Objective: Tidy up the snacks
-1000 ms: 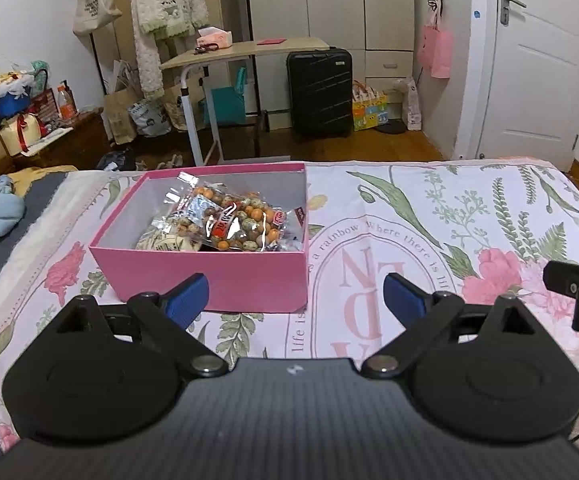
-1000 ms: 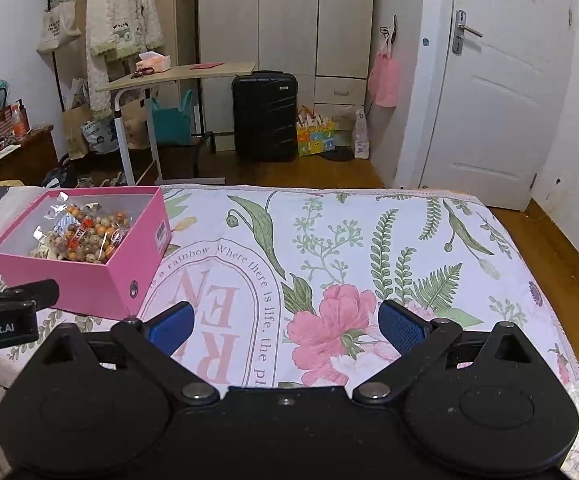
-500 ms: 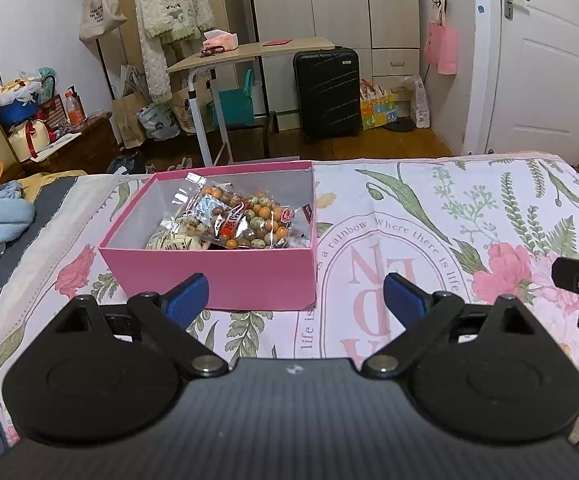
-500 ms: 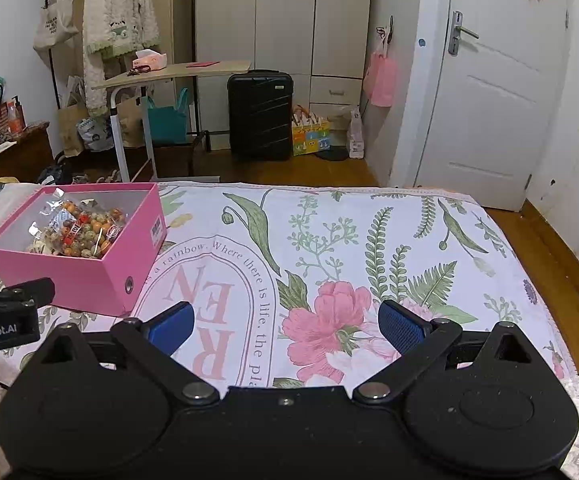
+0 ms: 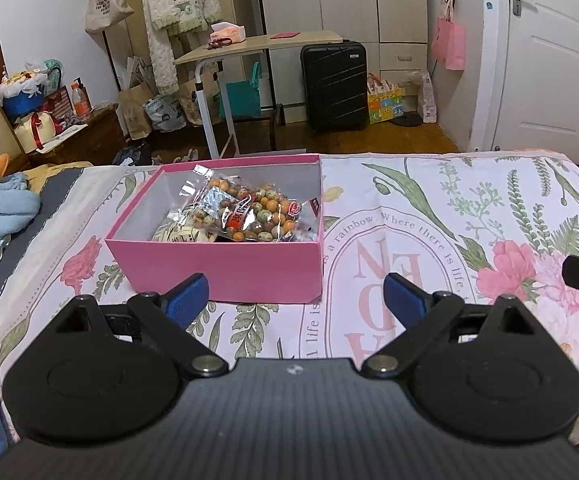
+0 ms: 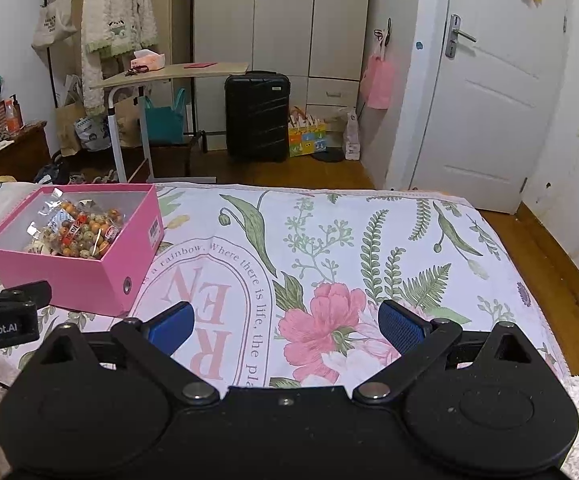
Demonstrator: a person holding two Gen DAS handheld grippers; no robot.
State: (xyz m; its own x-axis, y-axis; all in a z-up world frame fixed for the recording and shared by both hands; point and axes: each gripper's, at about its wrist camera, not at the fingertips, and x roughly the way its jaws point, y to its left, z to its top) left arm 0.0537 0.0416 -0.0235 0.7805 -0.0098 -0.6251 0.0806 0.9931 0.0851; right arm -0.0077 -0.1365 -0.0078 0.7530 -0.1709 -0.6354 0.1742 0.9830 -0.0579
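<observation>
Both sets of jaws stand wide with nothing between them: my left gripper [image 5: 295, 294] hangs low over the bed just short of the pink box [image 5: 225, 268], and my right gripper [image 6: 285, 326] hovers over bare floral bedspread [image 6: 329, 248], well to the right of that box. In the left wrist view the tip of the right gripper shows at the far right edge; in the right wrist view the left gripper shows at the far left edge, so the two sit side by side.

I judge the task to be at or near its end. The snack bags [image 5: 241, 216] lie inside the box, and I see no loose snacks on the bedspread in either view. If anything is left, the next move calls for finding another packet outside these views, or a lid for the box; I cannot see either one here.

The box sits open on the bed, its near wall facing my left gripper. Inside, clear crinkly bags of orange and speckled coated nuts fill the right half and lean toward the right wall, with a paler packet [image 5: 181, 234] tucked under them at the front. The left part of the box floor shows bare.
</observation>
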